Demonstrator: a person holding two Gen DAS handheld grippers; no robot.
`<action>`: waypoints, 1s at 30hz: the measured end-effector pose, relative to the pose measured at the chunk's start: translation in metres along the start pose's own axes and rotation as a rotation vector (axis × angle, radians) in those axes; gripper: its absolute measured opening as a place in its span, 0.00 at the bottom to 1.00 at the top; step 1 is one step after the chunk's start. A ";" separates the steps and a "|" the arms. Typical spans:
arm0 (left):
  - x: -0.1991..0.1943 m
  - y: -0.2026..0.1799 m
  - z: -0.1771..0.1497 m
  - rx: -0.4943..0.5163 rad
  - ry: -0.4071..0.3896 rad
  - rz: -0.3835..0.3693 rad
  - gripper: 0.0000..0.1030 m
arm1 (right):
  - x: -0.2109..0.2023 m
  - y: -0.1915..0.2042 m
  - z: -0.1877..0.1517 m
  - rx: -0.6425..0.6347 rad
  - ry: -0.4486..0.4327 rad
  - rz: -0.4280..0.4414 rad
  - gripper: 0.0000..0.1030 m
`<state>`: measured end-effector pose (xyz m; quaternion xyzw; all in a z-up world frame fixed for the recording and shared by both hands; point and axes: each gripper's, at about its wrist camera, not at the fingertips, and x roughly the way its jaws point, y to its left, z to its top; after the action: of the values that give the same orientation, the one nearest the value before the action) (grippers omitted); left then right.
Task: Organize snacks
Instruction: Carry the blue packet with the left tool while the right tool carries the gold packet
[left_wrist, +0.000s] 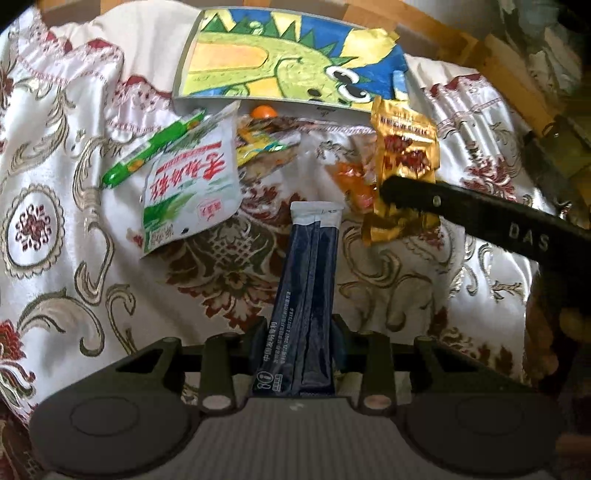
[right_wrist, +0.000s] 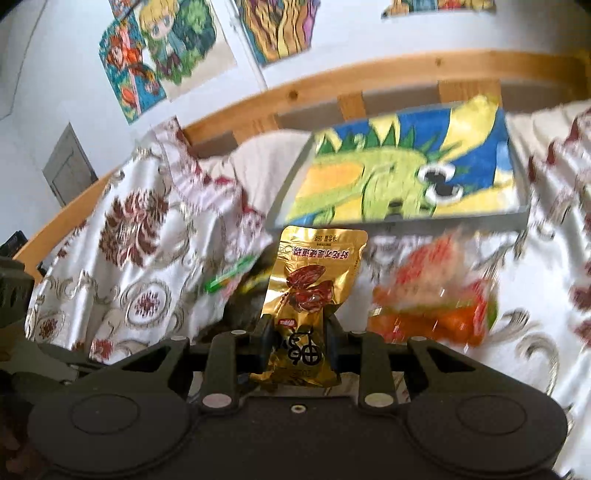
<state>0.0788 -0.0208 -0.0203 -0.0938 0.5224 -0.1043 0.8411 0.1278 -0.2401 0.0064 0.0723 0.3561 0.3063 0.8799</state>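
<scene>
Gripping a dark blue stick sachet (left_wrist: 308, 295), the left gripper (left_wrist: 299, 332) has its jaws nearly closed on it, above the patterned bedspread (left_wrist: 66, 258); right gripper (right_wrist: 298, 332) jaws pinch a gold date packet (right_wrist: 314, 288), also narrow; white-green packet (left_wrist: 192, 177) and orange packet (right_wrist: 432, 295) lie on the bedspread near the dinosaur-picture tray (left_wrist: 280, 59).

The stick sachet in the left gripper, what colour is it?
Dark navy with a white top end; the stick sachet shows best in the left wrist view.
</scene>
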 end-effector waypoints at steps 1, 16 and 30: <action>-0.002 -0.001 0.001 0.004 -0.008 -0.005 0.37 | -0.002 -0.002 0.002 -0.003 -0.015 -0.005 0.30; -0.016 -0.030 0.080 0.035 -0.225 0.039 0.38 | -0.016 -0.071 0.045 0.099 -0.230 -0.139 0.30; 0.038 -0.032 0.200 -0.067 -0.422 0.161 0.38 | 0.040 -0.133 0.093 0.040 -0.373 -0.198 0.30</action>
<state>0.2728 -0.0520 0.0430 -0.0992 0.3439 0.0025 0.9337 0.2778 -0.3145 0.0058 0.1101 0.1984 0.1923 0.9547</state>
